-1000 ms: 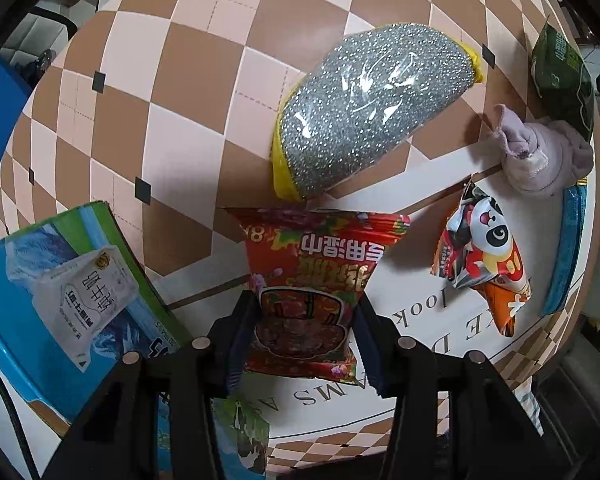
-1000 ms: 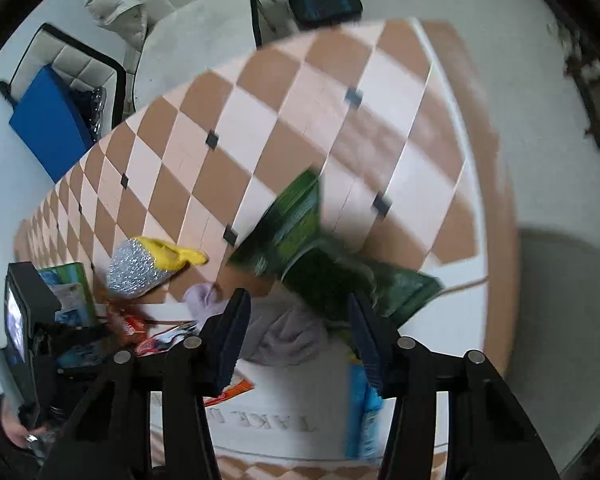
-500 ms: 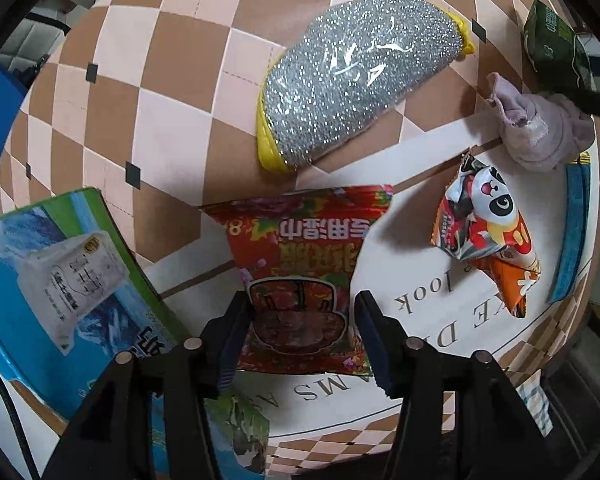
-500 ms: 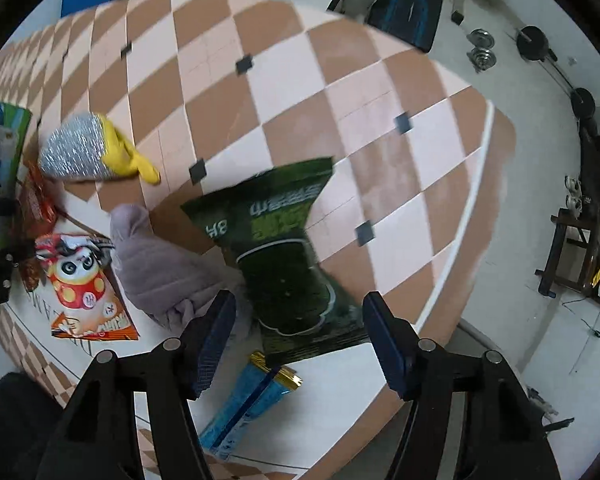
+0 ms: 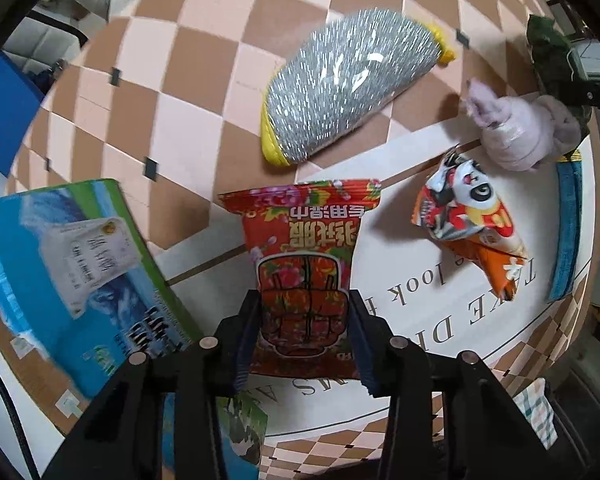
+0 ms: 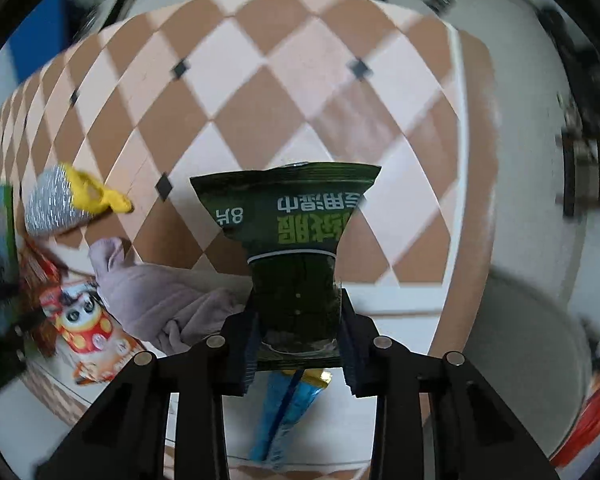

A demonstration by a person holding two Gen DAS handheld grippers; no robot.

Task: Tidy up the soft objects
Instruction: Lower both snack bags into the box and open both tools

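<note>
My left gripper (image 5: 304, 312) is shut on a red wet-wipe pack (image 5: 304, 264) and holds it over the checkered table (image 5: 188, 72). My right gripper (image 6: 298, 312) is shut on a dark green wet-wipe pack (image 6: 292, 220), lifted above the table's right end. A silver and yellow scrubber (image 5: 348, 84) lies beyond the red pack. A lilac cloth (image 5: 516, 136) and a panda snack bag (image 5: 468, 216) lie to the right. The cloth also shows in the right wrist view (image 6: 156, 296), left of the green pack.
A blue and green tissue box (image 5: 72, 268) sits at the left of the table. A blue stick pack (image 5: 566, 232) lies near the right edge; it shows under the right gripper (image 6: 288, 412). The table edge (image 6: 464, 200) and the floor are to the right.
The left gripper closed on the red pack and raised it slightly. The right gripper swung round, closed on the green pack and lifted it off the cloth.
</note>
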